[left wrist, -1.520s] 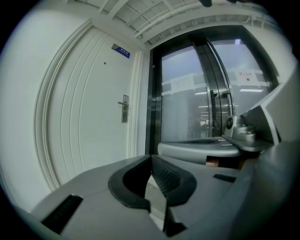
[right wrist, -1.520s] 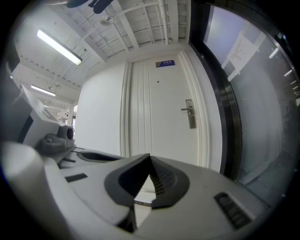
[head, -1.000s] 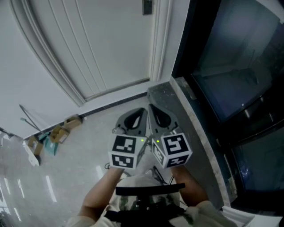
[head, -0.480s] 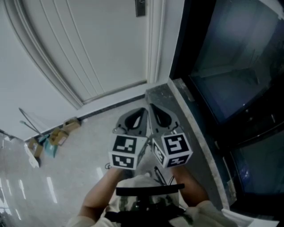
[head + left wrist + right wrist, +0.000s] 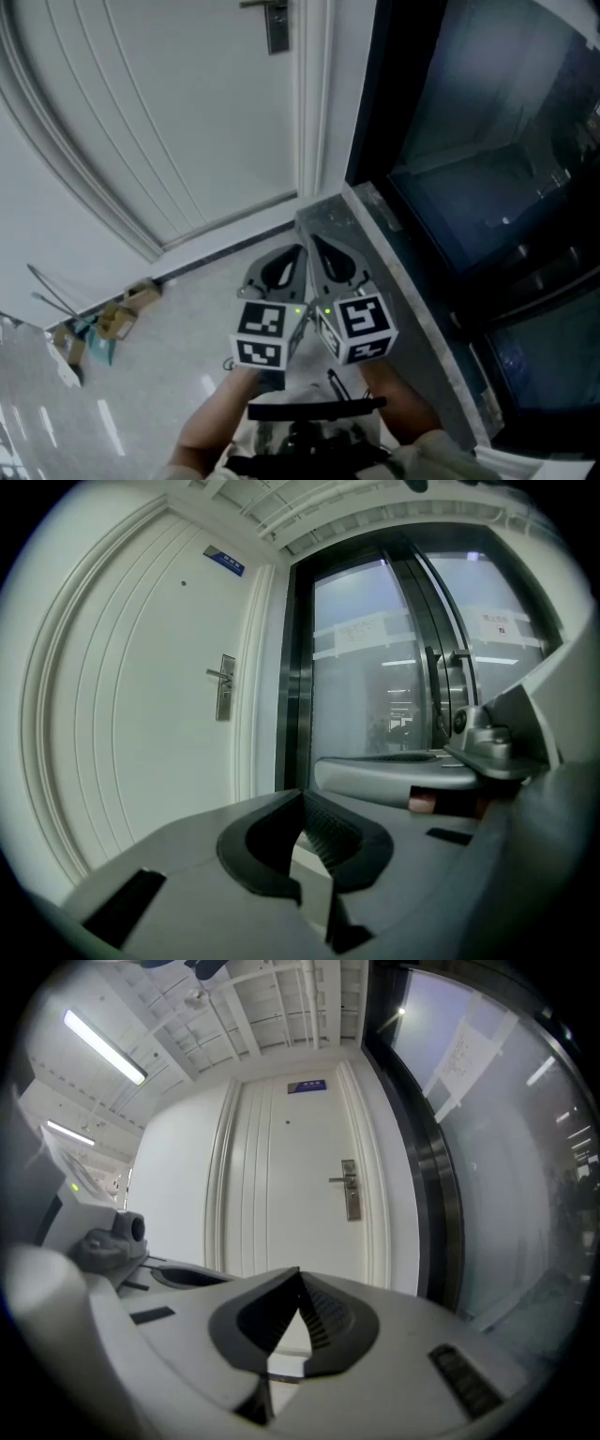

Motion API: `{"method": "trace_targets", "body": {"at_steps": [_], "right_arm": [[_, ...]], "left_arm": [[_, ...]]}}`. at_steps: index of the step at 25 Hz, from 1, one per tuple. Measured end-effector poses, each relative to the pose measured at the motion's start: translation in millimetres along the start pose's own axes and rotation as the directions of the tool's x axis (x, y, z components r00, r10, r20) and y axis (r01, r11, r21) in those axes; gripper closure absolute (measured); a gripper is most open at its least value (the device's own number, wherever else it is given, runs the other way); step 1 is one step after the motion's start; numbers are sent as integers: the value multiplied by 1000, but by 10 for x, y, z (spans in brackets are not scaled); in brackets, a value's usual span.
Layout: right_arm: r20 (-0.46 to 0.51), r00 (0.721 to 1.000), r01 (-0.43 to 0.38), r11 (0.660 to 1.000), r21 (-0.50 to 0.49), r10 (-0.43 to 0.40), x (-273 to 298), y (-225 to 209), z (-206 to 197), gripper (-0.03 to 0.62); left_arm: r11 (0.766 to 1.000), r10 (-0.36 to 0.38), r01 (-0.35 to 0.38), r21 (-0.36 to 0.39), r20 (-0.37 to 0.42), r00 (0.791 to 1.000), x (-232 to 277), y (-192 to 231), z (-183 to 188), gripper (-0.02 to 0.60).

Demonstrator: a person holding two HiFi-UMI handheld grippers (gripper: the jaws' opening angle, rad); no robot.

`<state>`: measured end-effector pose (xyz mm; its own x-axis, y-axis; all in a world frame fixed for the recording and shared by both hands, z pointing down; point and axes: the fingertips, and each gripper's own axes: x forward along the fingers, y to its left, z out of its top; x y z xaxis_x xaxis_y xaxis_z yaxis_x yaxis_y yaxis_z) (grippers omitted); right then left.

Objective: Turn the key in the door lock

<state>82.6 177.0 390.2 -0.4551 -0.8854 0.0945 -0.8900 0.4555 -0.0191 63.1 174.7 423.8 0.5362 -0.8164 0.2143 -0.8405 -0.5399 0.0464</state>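
**Both grippers shut and empty, well short of the lock**

The left gripper (image 5: pixel 302 810) and right gripper (image 5: pixel 300 1290) are held side by side above the floor (image 5: pixel 169 347), each with its jaws pressed together on nothing. The lock plate (image 5: pixel 351 1192), below its lever handle, sits near the right edge of the white door (image 5: pixel 169 103), well apart from both tools. No key can be made out from here. If the jaws arrive shut, they would likely knock a key rather than straddle it. The dark glass panel (image 5: pixel 487 141) beside the door also crowds the right gripper's approach.

Matt white door (image 5: pixel 187 112), metal lock plate (image 5: pixel 277 33), glossy floor (image 5: pixel 169 337)
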Motion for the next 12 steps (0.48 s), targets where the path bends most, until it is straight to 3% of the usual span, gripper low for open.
{"method": "trace_targets", "body": {"at_steps": [12], "right_arm": [[24, 996, 81, 997, 0, -81, 1096, -79, 298, 588]], "left_arm": [[997, -81, 81, 11, 32, 996, 652, 967, 350, 565]]}}
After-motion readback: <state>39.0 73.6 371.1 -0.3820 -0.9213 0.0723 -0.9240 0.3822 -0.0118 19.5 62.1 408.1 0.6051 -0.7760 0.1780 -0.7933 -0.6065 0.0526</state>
